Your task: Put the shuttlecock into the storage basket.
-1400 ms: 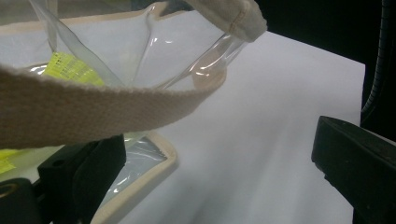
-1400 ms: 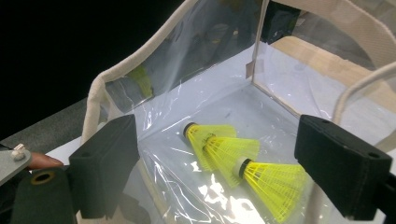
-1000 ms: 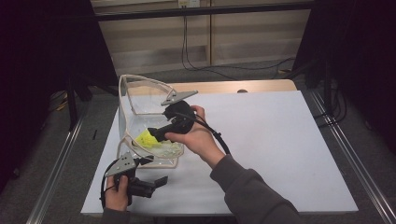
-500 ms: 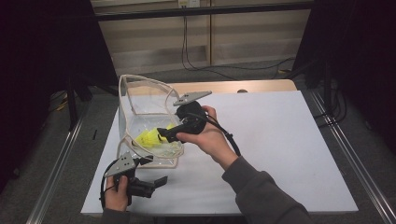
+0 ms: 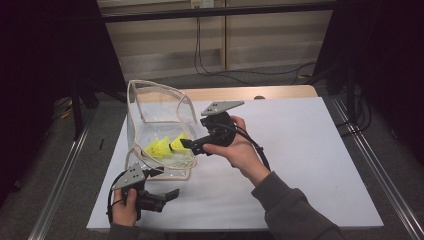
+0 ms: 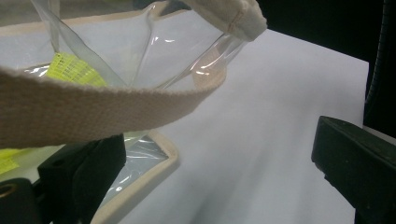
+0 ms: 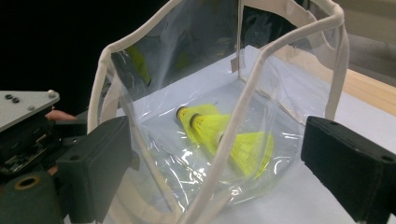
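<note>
A clear plastic bag (image 5: 159, 112) with beige trim stands open on the white table (image 5: 300, 160). Yellow shuttlecocks (image 5: 165, 146) lie on its bottom, and in the right gripper view they (image 7: 219, 133) show through the clear wall. My right gripper (image 5: 186, 145) hovers just right of the bag, jaws open and pointing at it, nothing held. In its own view, that gripper (image 7: 222, 172) has the bag's trimmed corner (image 7: 243, 107) between the spread jaws. My left gripper (image 5: 162, 184) rests open at the bag's near corner. The beige strap (image 6: 93, 112) crosses above its left jaw.
The bare wooden table end (image 5: 240, 93) lies behind the white sheet. Metal rails (image 5: 365, 170) run along both sides of the table. Cables (image 5: 220, 70) lie on the floor beyond.
My right gripper has drawn back out of the bag, up and to the right. A shuttlecock now lies loose inside with the other. The left gripper has barely moved.
</note>
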Demonstrator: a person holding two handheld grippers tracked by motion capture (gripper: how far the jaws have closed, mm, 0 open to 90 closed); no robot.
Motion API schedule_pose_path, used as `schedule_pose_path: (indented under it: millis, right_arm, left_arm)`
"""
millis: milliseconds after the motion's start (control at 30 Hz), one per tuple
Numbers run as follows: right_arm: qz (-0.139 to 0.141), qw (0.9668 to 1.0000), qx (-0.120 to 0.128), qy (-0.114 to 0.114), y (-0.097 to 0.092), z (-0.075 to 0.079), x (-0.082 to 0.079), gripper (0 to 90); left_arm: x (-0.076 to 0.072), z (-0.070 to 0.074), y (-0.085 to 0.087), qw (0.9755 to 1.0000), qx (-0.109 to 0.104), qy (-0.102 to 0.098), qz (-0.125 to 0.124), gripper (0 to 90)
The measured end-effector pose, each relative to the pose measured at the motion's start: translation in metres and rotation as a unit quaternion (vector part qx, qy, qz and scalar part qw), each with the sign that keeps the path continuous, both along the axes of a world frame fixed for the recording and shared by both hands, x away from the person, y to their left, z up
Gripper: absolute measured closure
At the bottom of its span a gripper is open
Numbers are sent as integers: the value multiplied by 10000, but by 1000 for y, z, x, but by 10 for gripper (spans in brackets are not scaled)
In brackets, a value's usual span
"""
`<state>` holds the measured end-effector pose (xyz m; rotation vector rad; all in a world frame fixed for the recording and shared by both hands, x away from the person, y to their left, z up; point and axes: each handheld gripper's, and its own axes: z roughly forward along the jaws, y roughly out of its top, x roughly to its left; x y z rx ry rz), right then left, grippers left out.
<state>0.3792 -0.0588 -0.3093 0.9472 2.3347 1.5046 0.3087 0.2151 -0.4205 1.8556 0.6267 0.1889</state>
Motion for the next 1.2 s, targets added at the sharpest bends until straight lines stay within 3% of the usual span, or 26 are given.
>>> schedule_pose_path:
  millis: [500, 1200]
  right_arm:
    - [39, 10000, 81, -43, -36, -20, -9, 64]
    - [-69, 9996, 277, -15, -71, -46, -17, 52]
  left_arm:
    - [0, 0, 0, 10000, 11, -10, 9, 31]
    - [-1, 0, -1, 10000, 22, -4, 30, 31]
